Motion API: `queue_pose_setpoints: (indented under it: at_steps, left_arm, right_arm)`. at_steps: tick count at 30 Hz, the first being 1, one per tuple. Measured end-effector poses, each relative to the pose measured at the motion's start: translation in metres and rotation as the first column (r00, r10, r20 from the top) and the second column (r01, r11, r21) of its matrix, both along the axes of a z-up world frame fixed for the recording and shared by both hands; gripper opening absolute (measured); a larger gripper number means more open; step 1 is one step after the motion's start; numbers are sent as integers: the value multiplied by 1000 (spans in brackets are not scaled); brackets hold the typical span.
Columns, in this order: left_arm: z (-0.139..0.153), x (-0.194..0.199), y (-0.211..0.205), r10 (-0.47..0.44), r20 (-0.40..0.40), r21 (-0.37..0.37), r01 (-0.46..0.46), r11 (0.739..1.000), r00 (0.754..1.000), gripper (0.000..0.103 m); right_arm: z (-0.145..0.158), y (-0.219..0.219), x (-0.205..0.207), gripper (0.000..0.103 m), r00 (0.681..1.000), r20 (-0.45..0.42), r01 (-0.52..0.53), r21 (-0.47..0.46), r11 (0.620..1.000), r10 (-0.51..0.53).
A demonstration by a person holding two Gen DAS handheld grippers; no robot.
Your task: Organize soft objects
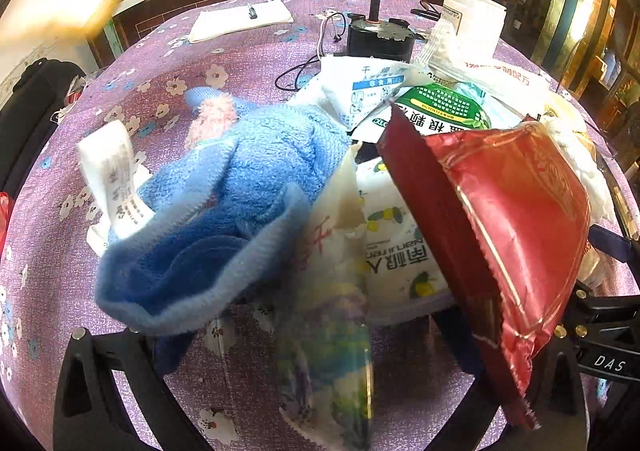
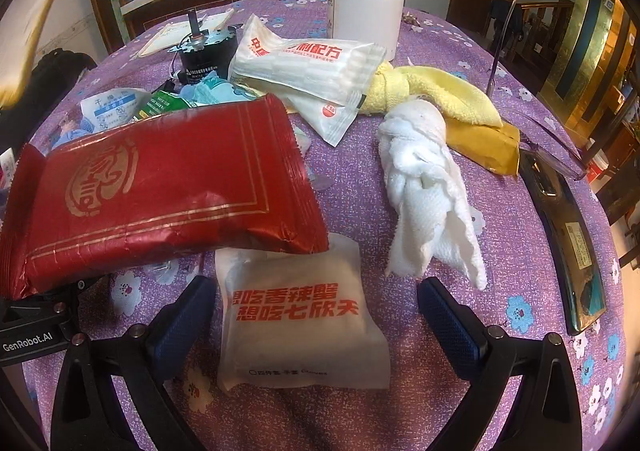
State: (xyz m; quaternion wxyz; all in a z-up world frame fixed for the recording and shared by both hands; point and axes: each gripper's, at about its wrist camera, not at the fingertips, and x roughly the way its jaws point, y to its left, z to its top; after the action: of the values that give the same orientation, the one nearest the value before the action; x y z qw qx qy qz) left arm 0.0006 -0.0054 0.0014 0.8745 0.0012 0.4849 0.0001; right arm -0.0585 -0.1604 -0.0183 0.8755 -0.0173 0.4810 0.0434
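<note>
In the left wrist view my left gripper [image 1: 308, 331] is open, its fingers wide apart. A fluffy blue cloth [image 1: 240, 187] with a white tag [image 1: 116, 179] drapes over its left finger. A blurred flower-print pack [image 1: 332, 331] stands between the fingers. A red foil packet [image 1: 508, 235] leans tilted against the right finger. In the right wrist view my right gripper [image 2: 316, 291] is open around a white packet with red lettering [image 2: 300, 311] that lies flat on the purple tablecloth [image 2: 520, 291]. The red foil packet [image 2: 160, 187] overlaps its far edge.
A white towel [image 2: 424, 187], a yellow towel [image 2: 436, 91], a tan packet [image 2: 484, 143] and a long white packet [image 2: 304, 67] lie beyond. A white jar [image 2: 364, 11] and black motor [image 2: 204, 47] stand at the back. A dark flat device [image 2: 568, 235] lies on the right.
</note>
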Motion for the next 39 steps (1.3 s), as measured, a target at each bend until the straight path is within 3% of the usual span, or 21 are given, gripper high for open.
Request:
queue_pose_setpoints:
  at_steps: [33,36,39]
  left_arm:
    - [0,0,0,0,0,-1,0,1000,1000,103]
    - [0,0,0,0,0,-2,0,1000,1000,103]
    - [3,-2,1,-31,-30,-16,30,999,999,103]
  right_arm:
    - [0,1,0,102,1000,-1,-15,5,1000,15]
    - [3,-1,3,102,996,-29,-79,28,996,80]
    - [16,-17,-4,103,987,-33,-153,155,976,160]
